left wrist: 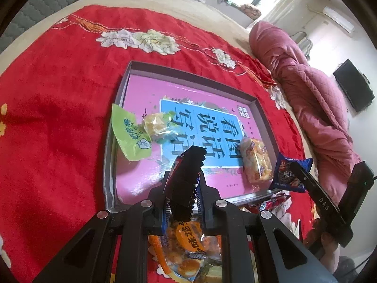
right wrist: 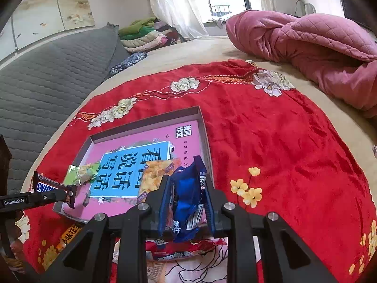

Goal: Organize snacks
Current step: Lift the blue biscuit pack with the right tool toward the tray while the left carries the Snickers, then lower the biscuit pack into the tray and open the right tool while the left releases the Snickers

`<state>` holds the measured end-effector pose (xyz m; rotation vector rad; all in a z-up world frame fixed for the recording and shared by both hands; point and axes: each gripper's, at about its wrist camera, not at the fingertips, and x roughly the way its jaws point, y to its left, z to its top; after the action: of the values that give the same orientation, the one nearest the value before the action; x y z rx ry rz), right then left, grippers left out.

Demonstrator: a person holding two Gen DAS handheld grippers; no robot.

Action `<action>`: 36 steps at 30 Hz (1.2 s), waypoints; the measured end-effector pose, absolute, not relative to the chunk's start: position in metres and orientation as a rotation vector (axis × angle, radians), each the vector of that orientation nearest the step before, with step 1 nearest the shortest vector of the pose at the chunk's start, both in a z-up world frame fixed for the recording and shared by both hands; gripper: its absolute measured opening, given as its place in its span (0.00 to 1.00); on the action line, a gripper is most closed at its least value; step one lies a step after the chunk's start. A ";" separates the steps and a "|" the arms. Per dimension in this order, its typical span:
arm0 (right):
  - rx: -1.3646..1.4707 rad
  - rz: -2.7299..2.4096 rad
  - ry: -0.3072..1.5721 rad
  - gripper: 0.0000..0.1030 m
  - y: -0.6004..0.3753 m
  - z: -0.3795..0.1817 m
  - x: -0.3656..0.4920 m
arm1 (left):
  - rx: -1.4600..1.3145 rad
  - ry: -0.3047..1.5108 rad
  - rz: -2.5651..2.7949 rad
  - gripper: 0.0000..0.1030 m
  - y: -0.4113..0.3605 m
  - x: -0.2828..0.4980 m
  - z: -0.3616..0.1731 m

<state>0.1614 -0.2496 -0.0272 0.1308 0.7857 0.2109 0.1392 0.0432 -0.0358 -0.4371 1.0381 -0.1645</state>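
A shallow grey box [left wrist: 188, 75] with a pink and blue printed bottom lies on the red cloth. In it are a green packet [left wrist: 130, 134], a yellow wrapped snack [left wrist: 160, 125] and an orange packet [left wrist: 256, 162]. My left gripper [left wrist: 185, 181] is shut on a dark Snickers bar [left wrist: 188, 165] above the box's near edge. My right gripper [right wrist: 187, 184] is shut on a crumpled blue packet [right wrist: 186, 202] over the box's near right corner [right wrist: 207, 155]. The right wrist view shows the left gripper [right wrist: 63, 193] with the Snickers bar [right wrist: 47, 186] at the far left.
Loose snack packets [left wrist: 188, 243] lie on the red flowered cloth [left wrist: 59, 118] below both grippers. A rolled pink quilt [right wrist: 318, 44] lies at the bed's far right, a grey quilted pad [right wrist: 47, 75] at the left. Folded clothes [right wrist: 146, 35] are stacked by the window.
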 end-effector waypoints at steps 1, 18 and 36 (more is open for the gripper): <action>0.129 0.211 0.787 0.26 -0.250 -0.028 0.162 | -0.439 1.042 -0.164 0.18 0.043 0.140 -0.038; 0.171 0.240 0.794 0.26 -0.248 -0.038 0.175 | -0.446 1.069 -0.170 0.18 0.040 0.145 -0.048; 0.152 0.204 0.828 0.26 -0.251 -0.050 0.176 | -0.432 1.093 -0.149 0.20 0.038 0.149 -0.055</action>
<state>0.1756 -0.2507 -0.0504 0.1522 0.8280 0.2036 0.1485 0.0383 -0.0546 -0.4317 1.0925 -0.1490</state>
